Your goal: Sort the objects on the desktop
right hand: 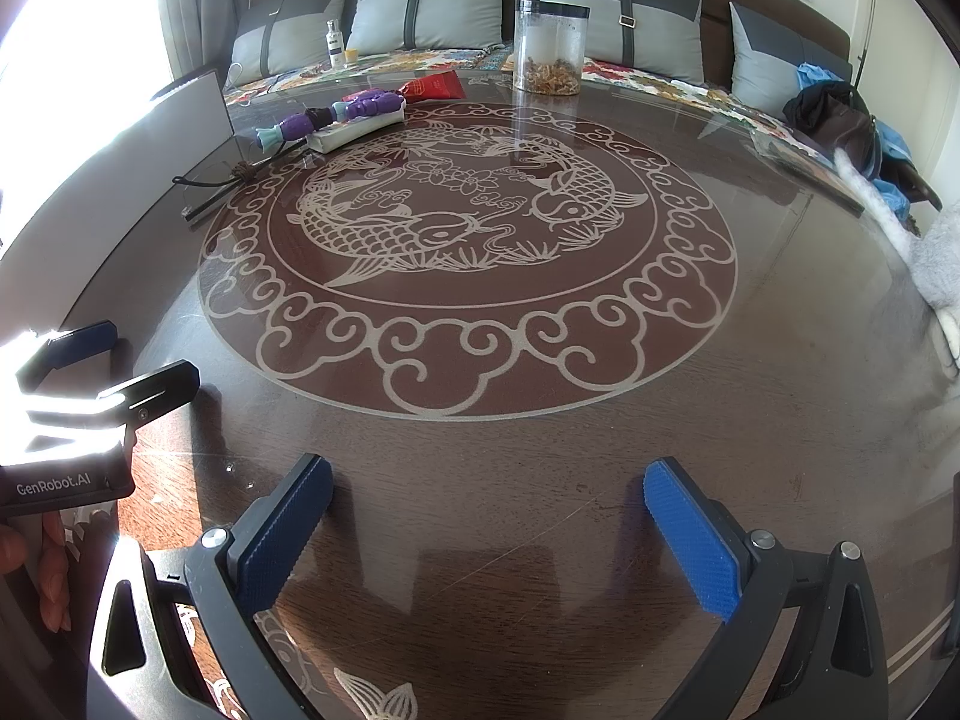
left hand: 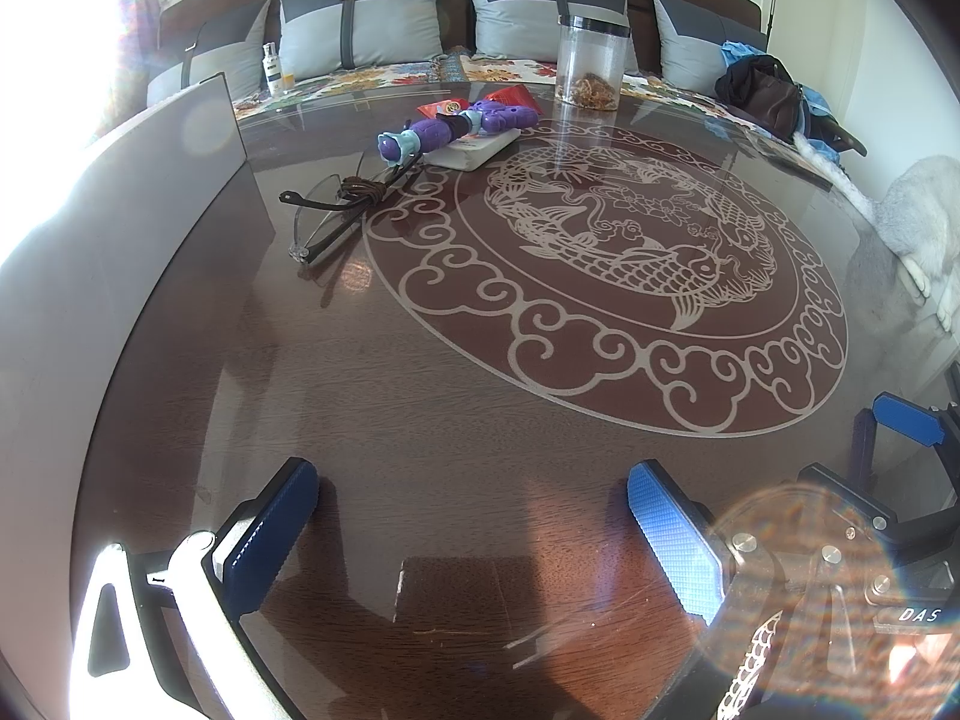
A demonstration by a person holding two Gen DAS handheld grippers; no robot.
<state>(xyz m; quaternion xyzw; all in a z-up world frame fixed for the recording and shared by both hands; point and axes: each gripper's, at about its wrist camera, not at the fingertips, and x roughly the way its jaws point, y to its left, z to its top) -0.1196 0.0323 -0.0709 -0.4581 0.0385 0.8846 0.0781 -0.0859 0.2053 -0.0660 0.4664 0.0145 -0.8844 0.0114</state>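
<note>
My right gripper (right hand: 486,531) hangs wide open over the dark table (right hand: 540,450). Beyond its koi medallion (right hand: 462,252), I see a purple toy (right hand: 336,111) atop a white case (right hand: 354,129), near a clear jar (right hand: 549,48).

We are seeing both grippers, left gripper (left hand: 474,516) and right gripper (right hand: 489,519), wearing blue ridged pads (right hand: 690,540) on black frames with silver screws (right hand: 761,538); white "GenRobot.AI" lettering (right hand: 53,487) is showing.
</note>
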